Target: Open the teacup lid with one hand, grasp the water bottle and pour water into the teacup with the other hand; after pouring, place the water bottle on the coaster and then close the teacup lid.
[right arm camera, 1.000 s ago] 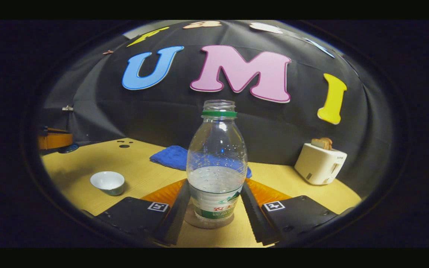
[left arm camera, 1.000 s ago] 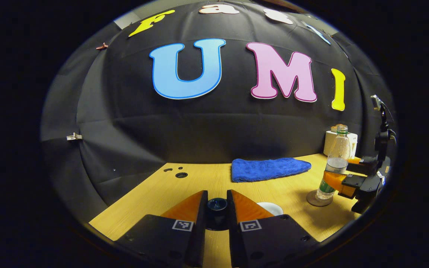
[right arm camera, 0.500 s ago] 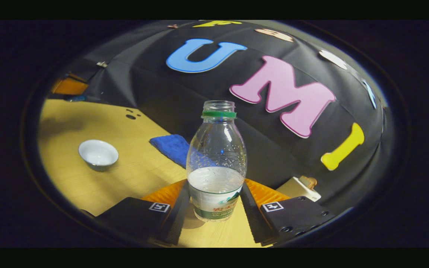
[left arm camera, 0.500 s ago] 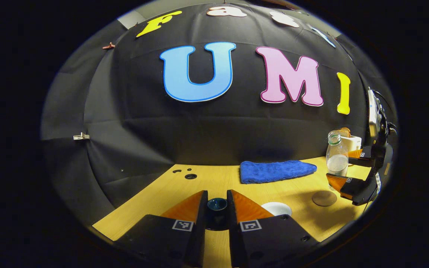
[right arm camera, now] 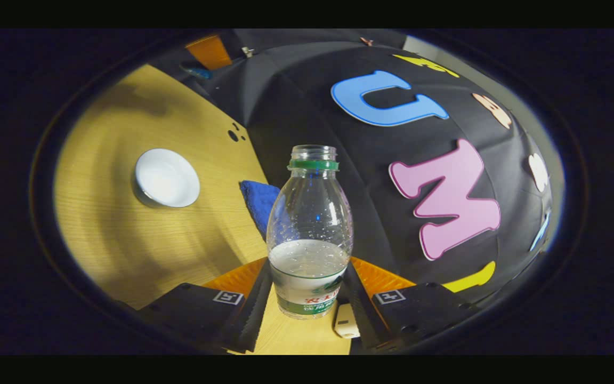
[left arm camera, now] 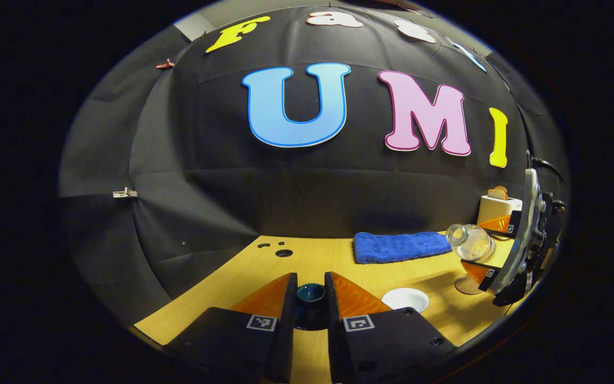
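The water bottle [right arm camera: 309,229] is clamped between both fingers of the right gripper [right arm camera: 307,298], uncapped, about half full, with a green neck ring; its white-and-green label is partly covered by the fingers and cannot be read. In the left gripper view it is seen at 3 o'clock, tipped with its mouth toward the white teacup [left arm camera: 405,299], above the round coaster [left arm camera: 468,285], which is partly hidden. The dark teacup lid [left arm camera: 310,293] is pinched between the narrow fingers of the left gripper [left arm camera: 310,304]. A light wooden table [left arm camera: 243,280] carries a blue towel [left arm camera: 400,247] and a white toaster [left arm camera: 498,205], partly cut off.
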The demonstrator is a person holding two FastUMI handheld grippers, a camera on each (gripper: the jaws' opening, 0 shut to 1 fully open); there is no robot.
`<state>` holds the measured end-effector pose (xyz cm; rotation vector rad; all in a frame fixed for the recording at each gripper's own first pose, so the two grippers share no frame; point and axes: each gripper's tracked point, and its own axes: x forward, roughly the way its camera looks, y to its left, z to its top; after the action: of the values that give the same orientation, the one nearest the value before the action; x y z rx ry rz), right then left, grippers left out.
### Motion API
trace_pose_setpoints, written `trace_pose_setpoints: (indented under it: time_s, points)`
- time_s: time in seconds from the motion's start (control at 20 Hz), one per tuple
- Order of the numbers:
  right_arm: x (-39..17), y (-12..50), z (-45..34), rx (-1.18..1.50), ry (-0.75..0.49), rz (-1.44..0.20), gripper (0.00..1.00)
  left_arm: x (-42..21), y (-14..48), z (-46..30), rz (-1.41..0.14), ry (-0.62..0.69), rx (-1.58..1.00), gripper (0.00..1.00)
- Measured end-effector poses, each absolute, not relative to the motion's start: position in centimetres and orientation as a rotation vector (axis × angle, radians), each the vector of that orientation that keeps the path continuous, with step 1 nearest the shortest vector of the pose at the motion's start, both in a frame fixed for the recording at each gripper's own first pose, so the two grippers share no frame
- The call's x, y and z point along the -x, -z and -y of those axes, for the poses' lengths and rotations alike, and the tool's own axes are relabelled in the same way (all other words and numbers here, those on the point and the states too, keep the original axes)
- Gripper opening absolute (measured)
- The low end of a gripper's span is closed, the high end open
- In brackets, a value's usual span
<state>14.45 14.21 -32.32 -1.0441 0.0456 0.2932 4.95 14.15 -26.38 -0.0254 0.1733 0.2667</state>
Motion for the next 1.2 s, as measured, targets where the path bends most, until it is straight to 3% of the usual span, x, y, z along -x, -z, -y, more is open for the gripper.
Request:
trace_pose_setpoints:
  time_s: [0.3, 0.4, 0.5, 0.65, 0.7, 1.0, 1.2]
  points:
    - [-14.8, 33.8, -14.9, 1.183, -0.302, -0.051, 0.74, -4.2, 26.7, -15.3, -0.177, -0.288, 0.024, 0.27]
    - [-14.9, 34.2, -15.0, 1.243, -0.302, -0.046, 0.74, -4.0, 26.9, -15.5, -0.18, -0.295, 0.023, 0.34]
    - [-14.9, 34.5, -14.9, 1.288, -0.303, -0.045, 0.73, -3.9, 27.1, -15.7, -0.184, -0.299, 0.024, 0.27]
    - [-15.2, 34.6, -15.1, 1.344, -0.31, -0.038, 0.73, -3.7, 27.5, -16.0, -0.188, -0.307, 0.025, 0.27]
    - [-15.1, 34.7, -15.2, 1.367, -0.312, -0.032, 0.73, -3.6, 27.6, -16.0, -0.188, -0.308, 0.025, 0.34]
    - [-15.6, 34.3, -15.2, 1.478, -0.32, 0.006, 0.74, -3.1, 28.2, -16.4, -0.195, -0.319, 0.03, 0.27]
    - [-15.8, 34.2, -15.5, 1.547, -0.325, 0.031, 0.73, -3.0, 28.2, -16.3, -0.198, -0.318, 0.034, 0.31]
